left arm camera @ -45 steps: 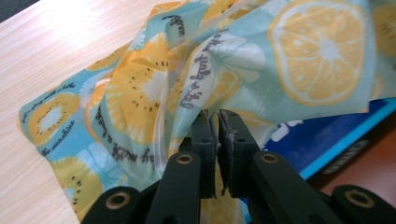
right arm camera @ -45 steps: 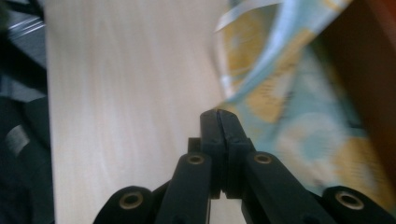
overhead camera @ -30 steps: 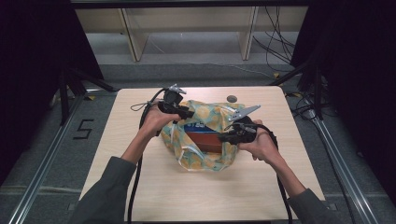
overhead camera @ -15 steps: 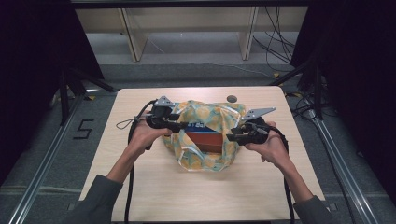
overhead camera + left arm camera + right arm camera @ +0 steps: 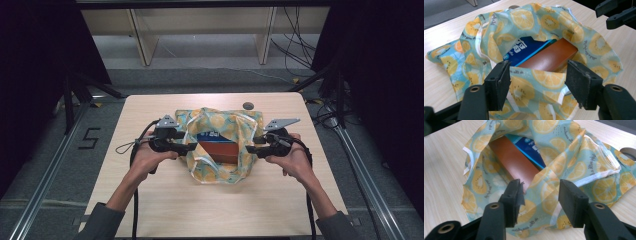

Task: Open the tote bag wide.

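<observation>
Hands sit at either side of a fruit-print bag [image 5: 220,145] near the middle of the table [image 5: 150,200], a little toward the far edge, and here is how it stands, left to right. On the left, the left gripper [image 5: 192,147] reaches the bag's left side; its jaws have just been opening and now stand spread, and in the left gripper view the bag's printed hem [image 5: 536,87] lies in the gap between the fingers [image 5: 497,83] without being pinched. In the middle, the bag's mouth gapes upward, and inside it a blue box [image 5: 216,136] lies beside a brown box [image 5: 217,151], both tucked low in the cloth. On the right, the right gripper [image 5: 251,148] meets the bag's right side; its jaws have also just been opening, parted now, with a fold of cloth [image 5: 544,195] loose between them. By my reading, the packing is done: both boxes are in, and both tools have let the fabric go. What looks left is closing or gathering the mouth, or simply pulling the hands clear of the bag.
</observation>
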`<control>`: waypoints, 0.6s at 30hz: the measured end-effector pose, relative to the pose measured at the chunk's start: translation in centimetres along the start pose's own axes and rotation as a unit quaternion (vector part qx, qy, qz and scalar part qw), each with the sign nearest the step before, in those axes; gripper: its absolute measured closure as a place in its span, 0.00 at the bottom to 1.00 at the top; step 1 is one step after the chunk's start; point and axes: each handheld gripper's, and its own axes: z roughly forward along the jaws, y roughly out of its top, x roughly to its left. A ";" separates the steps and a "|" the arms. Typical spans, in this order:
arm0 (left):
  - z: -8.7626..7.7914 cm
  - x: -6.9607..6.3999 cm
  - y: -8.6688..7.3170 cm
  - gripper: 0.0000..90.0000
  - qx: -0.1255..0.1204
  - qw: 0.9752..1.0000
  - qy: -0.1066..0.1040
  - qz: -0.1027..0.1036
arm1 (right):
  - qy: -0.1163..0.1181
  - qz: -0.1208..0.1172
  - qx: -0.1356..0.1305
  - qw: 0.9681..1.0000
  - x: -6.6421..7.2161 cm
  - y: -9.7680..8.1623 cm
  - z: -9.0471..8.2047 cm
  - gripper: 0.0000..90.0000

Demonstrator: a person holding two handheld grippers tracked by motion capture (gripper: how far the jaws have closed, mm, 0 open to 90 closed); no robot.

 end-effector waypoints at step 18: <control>-0.8 -3.3 -2.6 0.33 -0.019 0.999 0.011 0.041 | -0.012 0.004 -0.003 1.000 0.6 -1.3 -1.0 0.45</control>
